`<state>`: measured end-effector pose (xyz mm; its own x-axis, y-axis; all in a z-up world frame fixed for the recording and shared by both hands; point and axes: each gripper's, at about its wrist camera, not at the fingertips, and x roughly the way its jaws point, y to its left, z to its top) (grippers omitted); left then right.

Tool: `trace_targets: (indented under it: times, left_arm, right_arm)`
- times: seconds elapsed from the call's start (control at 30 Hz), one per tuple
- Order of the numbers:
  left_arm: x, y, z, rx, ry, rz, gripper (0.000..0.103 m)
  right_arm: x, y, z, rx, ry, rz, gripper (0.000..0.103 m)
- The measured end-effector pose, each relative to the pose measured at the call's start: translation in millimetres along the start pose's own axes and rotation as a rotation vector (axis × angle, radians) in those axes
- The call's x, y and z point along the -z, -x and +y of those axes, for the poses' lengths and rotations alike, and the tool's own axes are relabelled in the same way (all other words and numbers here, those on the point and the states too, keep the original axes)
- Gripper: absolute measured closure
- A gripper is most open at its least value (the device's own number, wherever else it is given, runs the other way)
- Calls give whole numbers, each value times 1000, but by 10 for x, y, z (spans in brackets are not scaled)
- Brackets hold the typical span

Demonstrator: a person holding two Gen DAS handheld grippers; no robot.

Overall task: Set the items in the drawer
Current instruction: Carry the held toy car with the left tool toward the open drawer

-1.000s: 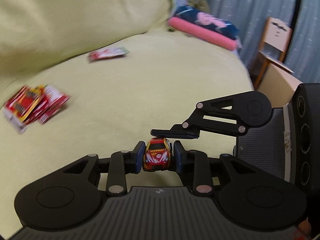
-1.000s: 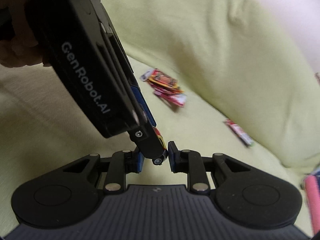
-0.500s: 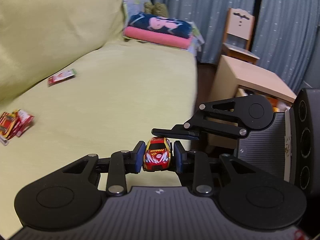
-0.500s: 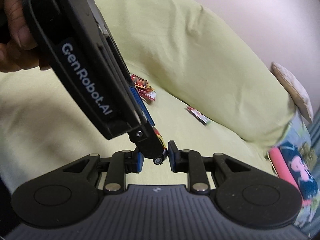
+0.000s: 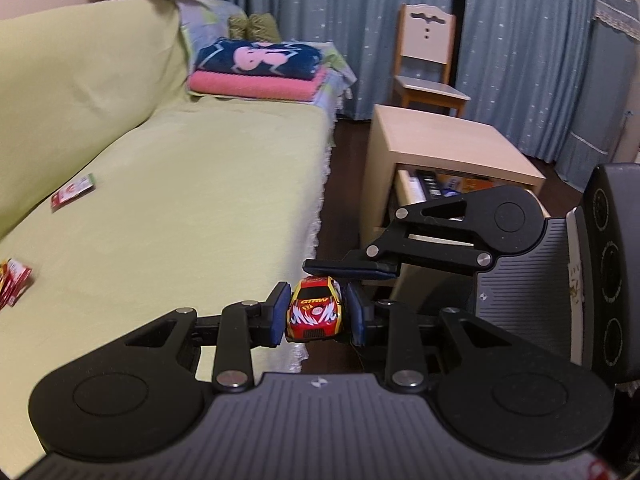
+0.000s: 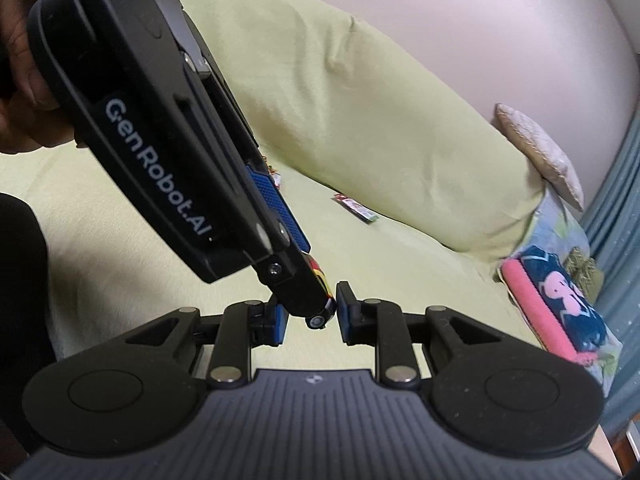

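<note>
- My left gripper [image 5: 315, 312] is clamped on the red toy car [image 5: 315, 313], a blue pad against each side, nose toward the camera.
- My right gripper [image 6: 311, 317] stands slightly parted around the left's tip and the car, squeezing nothing that I can see.
- The open drawer [image 5: 412, 190] of the wooden side table [image 5: 444, 140] lies beyond the car, to its right.
- I judge it best to draw the right clear first, carry the car level over the drawer's rim, and release low inside.
</note>
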<state>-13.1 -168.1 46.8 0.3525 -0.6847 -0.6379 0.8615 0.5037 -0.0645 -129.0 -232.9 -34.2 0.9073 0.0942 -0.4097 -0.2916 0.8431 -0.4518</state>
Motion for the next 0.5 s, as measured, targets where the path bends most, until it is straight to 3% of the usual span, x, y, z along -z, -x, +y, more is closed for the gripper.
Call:
trace_targets:
  times: [0.5]
  left_arm:
    - [-340, -268, -635, 84, -125, 27, 67]
  right_arm:
    - [267, 555, -344, 98, -115, 50, 83]
